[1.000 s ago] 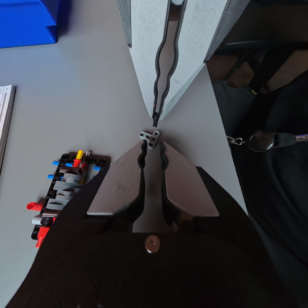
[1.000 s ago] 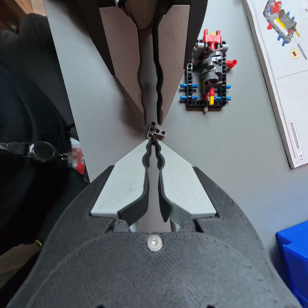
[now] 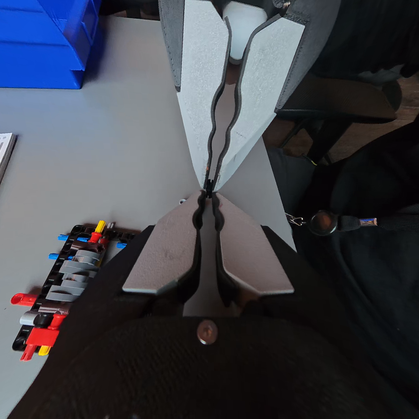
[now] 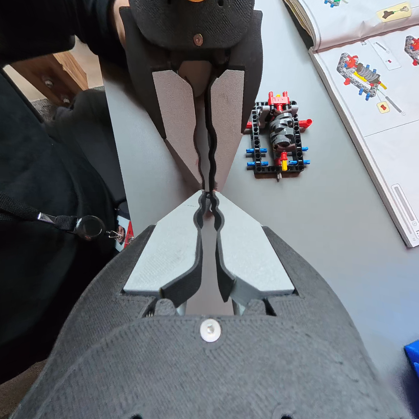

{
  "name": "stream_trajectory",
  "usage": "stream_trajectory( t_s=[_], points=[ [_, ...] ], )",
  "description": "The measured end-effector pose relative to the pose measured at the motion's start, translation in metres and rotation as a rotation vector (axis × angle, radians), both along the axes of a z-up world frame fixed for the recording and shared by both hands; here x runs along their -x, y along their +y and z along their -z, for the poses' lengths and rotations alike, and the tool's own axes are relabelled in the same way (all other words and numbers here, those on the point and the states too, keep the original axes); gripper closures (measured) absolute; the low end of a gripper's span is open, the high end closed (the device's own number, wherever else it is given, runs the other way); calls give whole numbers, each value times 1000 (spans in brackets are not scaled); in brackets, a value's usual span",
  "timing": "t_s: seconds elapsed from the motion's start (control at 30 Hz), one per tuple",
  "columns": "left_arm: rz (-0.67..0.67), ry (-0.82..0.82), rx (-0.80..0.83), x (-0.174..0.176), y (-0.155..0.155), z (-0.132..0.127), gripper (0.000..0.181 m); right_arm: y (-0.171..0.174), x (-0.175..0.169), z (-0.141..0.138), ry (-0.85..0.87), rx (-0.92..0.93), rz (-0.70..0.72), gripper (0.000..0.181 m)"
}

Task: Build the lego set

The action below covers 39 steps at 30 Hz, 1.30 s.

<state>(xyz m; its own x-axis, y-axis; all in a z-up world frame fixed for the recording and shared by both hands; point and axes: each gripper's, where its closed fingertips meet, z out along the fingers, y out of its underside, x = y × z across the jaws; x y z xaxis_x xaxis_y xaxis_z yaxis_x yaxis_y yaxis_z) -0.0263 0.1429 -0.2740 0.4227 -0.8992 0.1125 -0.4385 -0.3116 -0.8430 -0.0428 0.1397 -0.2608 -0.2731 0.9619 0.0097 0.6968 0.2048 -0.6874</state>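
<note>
My left gripper [image 3: 207, 196], with brown-grey fingers, and my right gripper [image 4: 207, 196], with light grey fingers, meet tip to tip above the grey table [image 3: 113, 147] near its edge. The right gripper [image 3: 211, 181] is shut on a small black pin [image 3: 209, 184] whose end reaches between the left tips. The left gripper [image 4: 207, 187] is shut on a small grey T-shaped piece [image 3: 182, 200]. Only a corner of that piece shows beside the left fingertip. The partly built model [image 4: 281, 136], a black frame with grey, red, blue and yellow parts, lies flat on the table; it also shows in the left wrist view [image 3: 74, 272].
An open instruction booklet [image 4: 374, 90] lies beyond the model. A blue bin [image 3: 40, 45] stands at the table's far corner. The table edge runs close beside the grippers, with a person in dark clothing and a badge reel [image 3: 322, 224] just past it. Only a small space, under 4 cm, lies between the two pairs of fingers.
The two grippers have closed the gap and now touch tip to tip. The black pin has reached the left tips. The grey piece, plainly seen before, is now mostly hidden.
</note>
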Motion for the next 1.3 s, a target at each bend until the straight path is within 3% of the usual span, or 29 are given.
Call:
stream_trajectory(
  t_s=[0.57,0.63,0.97,1.3],
  points=[
    [-17,-95,35,1,4,-11,179,4,5,-12,176,253,97,180],
    [-16,-85,51,3,4,-8,172,9,2,-11,167,283,122,180],
    [2,152,29,16,5,23,164,11,-4,23,18,130,126,180],
    [9,208,32,12,6,32,174,10,-2,30,-6,102,107,180]
  ],
)
